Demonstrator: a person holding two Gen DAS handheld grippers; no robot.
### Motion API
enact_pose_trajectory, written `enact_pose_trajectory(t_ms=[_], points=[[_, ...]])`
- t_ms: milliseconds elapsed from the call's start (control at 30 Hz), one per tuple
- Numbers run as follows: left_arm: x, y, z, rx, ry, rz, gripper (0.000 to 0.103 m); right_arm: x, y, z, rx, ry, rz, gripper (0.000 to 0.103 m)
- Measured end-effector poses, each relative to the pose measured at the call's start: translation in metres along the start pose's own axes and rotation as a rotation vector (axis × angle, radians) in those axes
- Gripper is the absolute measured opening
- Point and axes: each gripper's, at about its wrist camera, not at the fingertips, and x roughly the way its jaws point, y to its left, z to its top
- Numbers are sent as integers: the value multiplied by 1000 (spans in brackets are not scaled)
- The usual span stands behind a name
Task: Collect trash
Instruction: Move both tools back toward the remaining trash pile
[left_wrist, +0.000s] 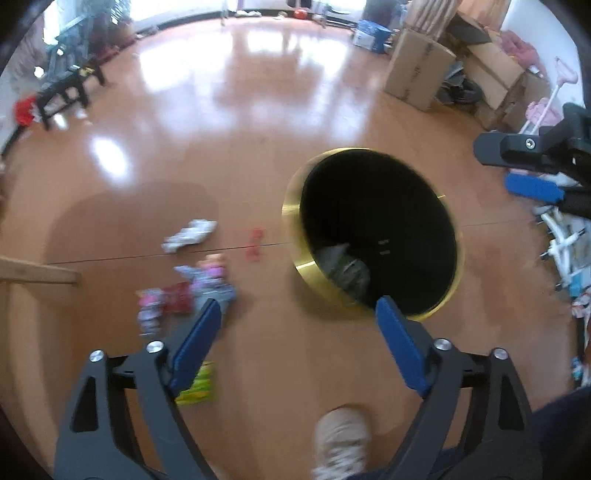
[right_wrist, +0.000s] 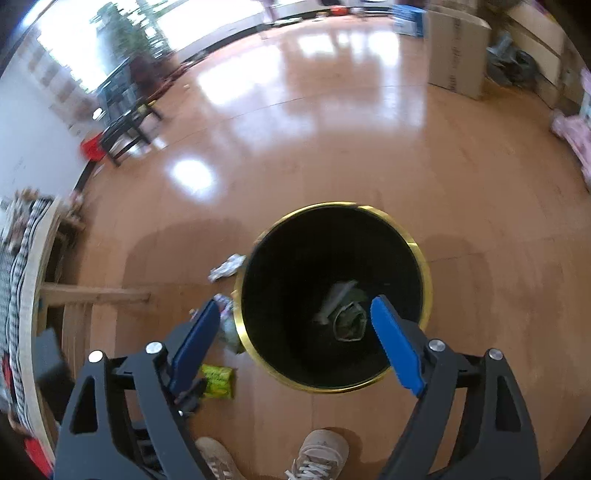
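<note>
Gold-rimmed bin (right_wrist: 424, 258) holds wrappers (right_wrist: 345, 314); L gripper (left_wrist: 297, 310), R gripper (right_wrist: 295, 308) fingers spread, empty.

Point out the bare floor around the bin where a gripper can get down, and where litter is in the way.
Bare floor lies beyond and right of the gold-rimmed bin, toward the cardboard boxes. Its left side is crowded: white crumpled wrapper, red scrap, colourful packets and green packet. The near side has shoes.
</note>
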Motion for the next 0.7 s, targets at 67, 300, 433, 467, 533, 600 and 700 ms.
enact_pose_trajectory(t_ms=[67,300,433,467,533,600,700], points=[[-20,26,-14,-4,5,77,89,2,27,-8,-64,11,22,86],[-89,119,-72,-140,32,239,90,21,131,-59,-296,92,105,86],[-102,147,-102,-263,4,241,91,34,165,-85,-365,143,120,86],[-101,152,-105,-292,7,235,91,37,171,-89,-375,149,114,86],[-99,163,-110,-344,0,190,91,41,178,-91,-387,158,112,86],[-102,165,-112,-343,-15,214,91,43,188,-94,-397,159,109,86],[-106,162,-111,-328,-32,226,91,44,196,-101,-418,152,104,86]])
